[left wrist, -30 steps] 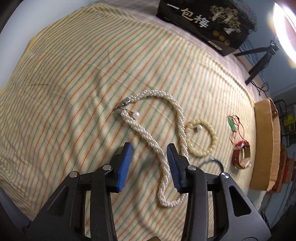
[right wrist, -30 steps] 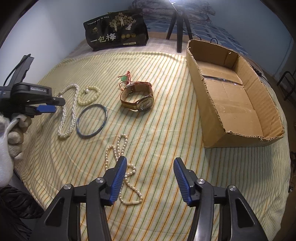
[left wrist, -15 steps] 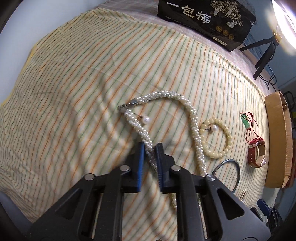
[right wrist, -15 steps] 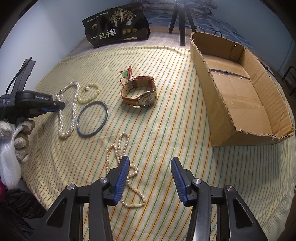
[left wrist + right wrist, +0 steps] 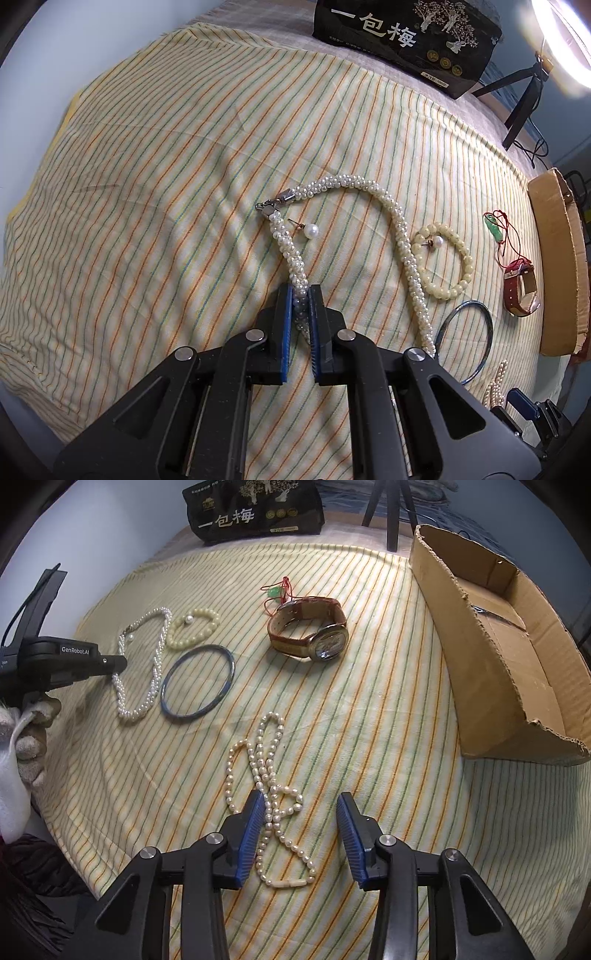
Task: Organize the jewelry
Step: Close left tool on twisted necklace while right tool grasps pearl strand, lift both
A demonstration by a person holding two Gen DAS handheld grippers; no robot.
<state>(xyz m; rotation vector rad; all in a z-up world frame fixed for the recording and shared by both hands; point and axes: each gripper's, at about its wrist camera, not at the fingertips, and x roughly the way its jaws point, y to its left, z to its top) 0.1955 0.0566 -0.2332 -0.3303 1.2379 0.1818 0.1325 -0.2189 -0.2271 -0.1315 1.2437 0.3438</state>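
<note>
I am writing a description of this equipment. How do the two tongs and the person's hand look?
Both tongs are black plastic with blue ribbed pads and silver screws. The left body carries white "GenRobot.AI" lettering and a thin black cable. The hand wears a light knitted glove.

Each camera rides its gripper, looking steeply down at the cloth from close above. Both see the bangle and watch.

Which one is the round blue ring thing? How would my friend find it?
Start at the big cardboard box and look across the striped cloth past the watch. The bangle lies flat beside the thick pearl necklace, just below the cream bead bracelet. It is the only smooth, plain blue hoop; everything near it is beads.
</note>
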